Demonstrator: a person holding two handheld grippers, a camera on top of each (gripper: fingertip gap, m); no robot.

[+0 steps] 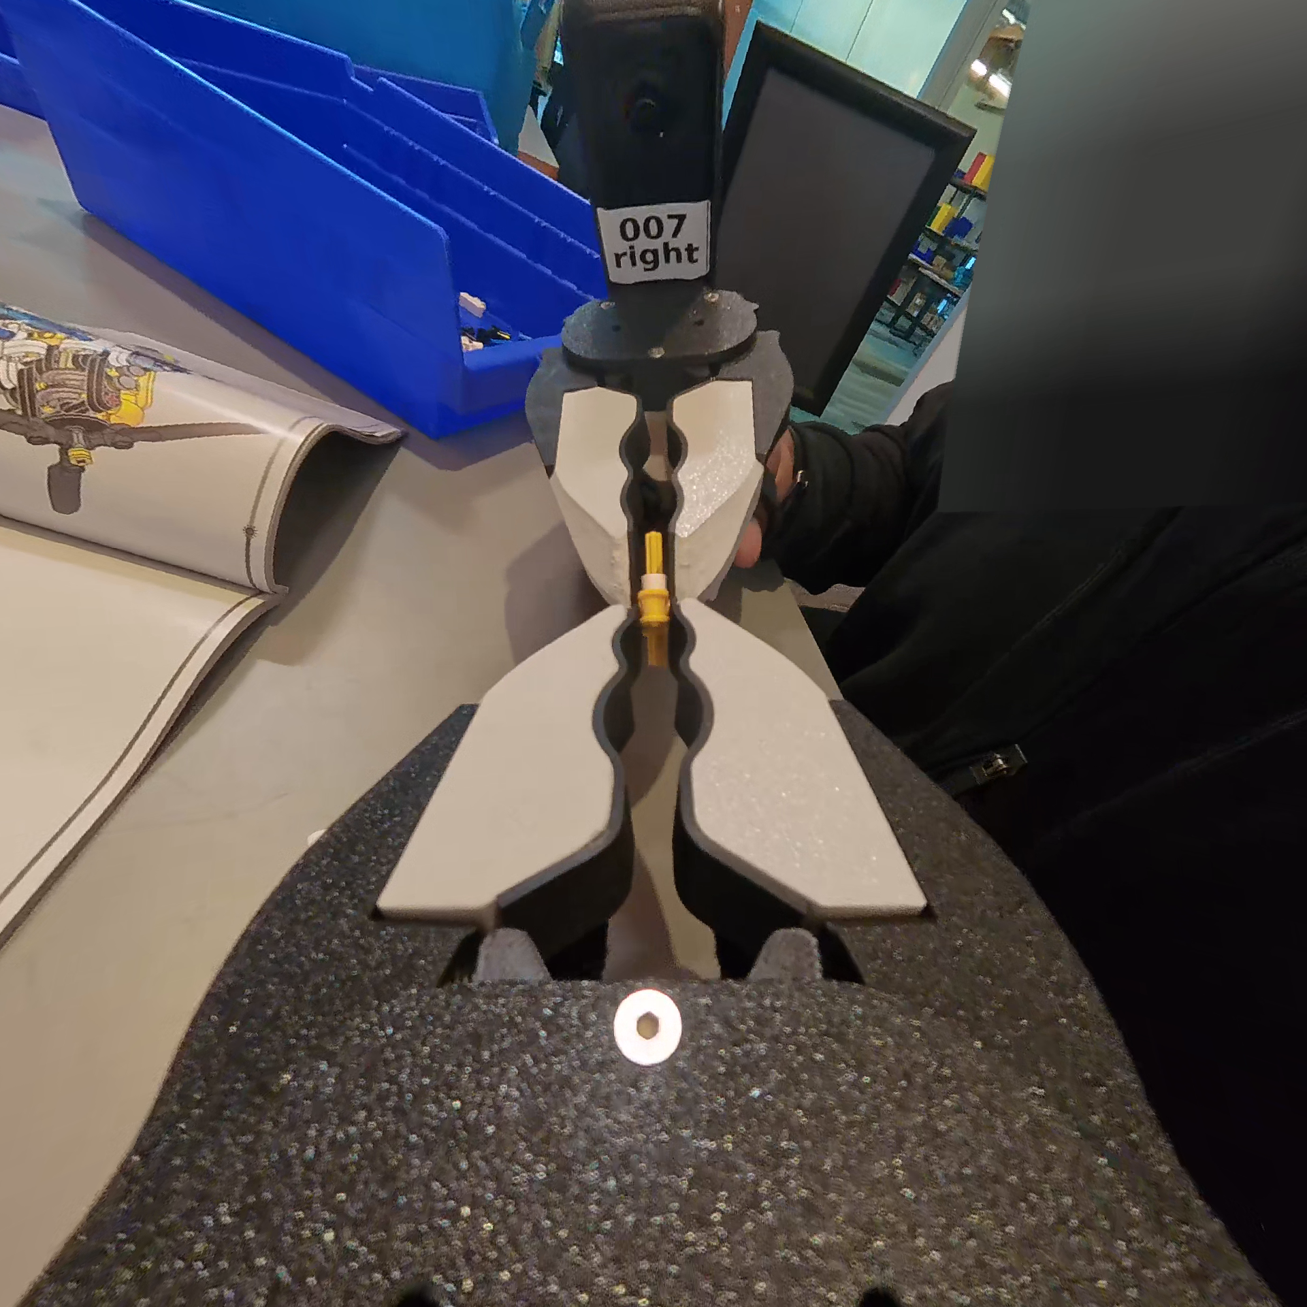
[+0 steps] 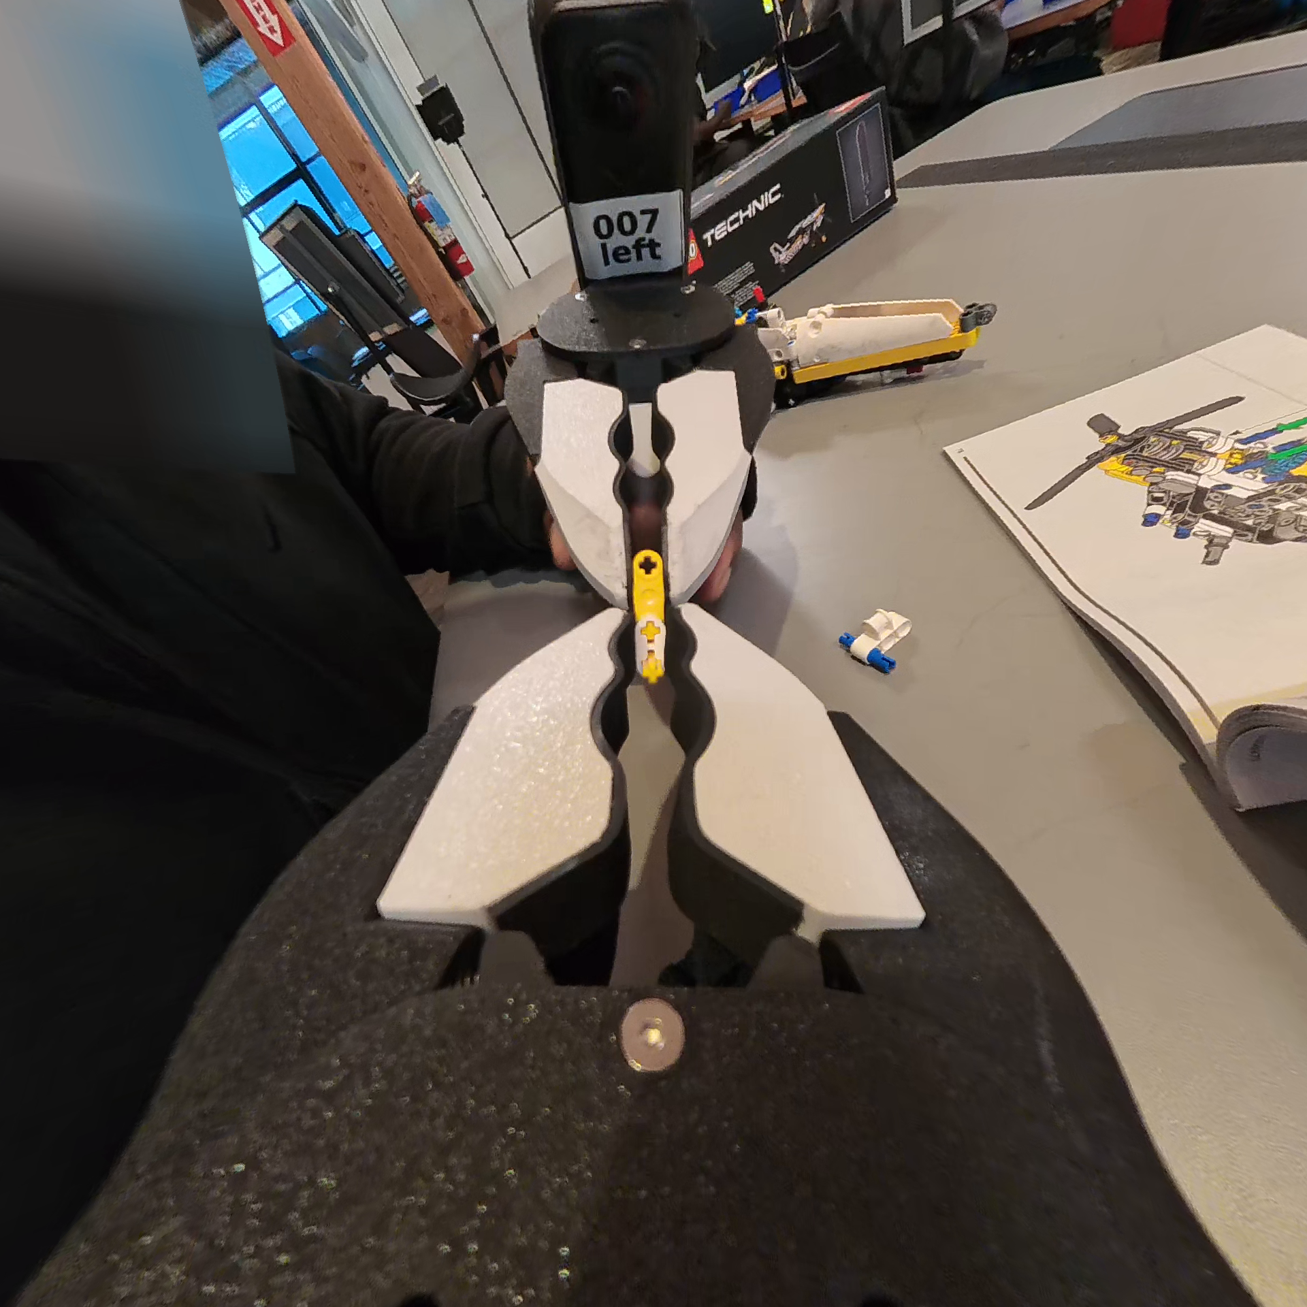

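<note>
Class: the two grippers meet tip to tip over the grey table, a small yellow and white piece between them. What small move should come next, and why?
Probably a gentle push together along the axle: left gripper grips the yellow lever, right gripper the yellow axle with its white bush.

Each camera sits on the back of its own gripper, looking forward and down along the two grey fingers, whose black body fills the lower frame. The two views face each other nearly head on and very close, tips almost meeting over the grey table [image 2: 990, 537]. The left wrist view looks at the right gripper [image 1: 654, 566]; the right wrist view looks at the left gripper [image 2: 647, 573]. Both share the small yellow piece [image 1: 651, 601] between the tips and the open booklet [image 2: 1167, 537].
</note>
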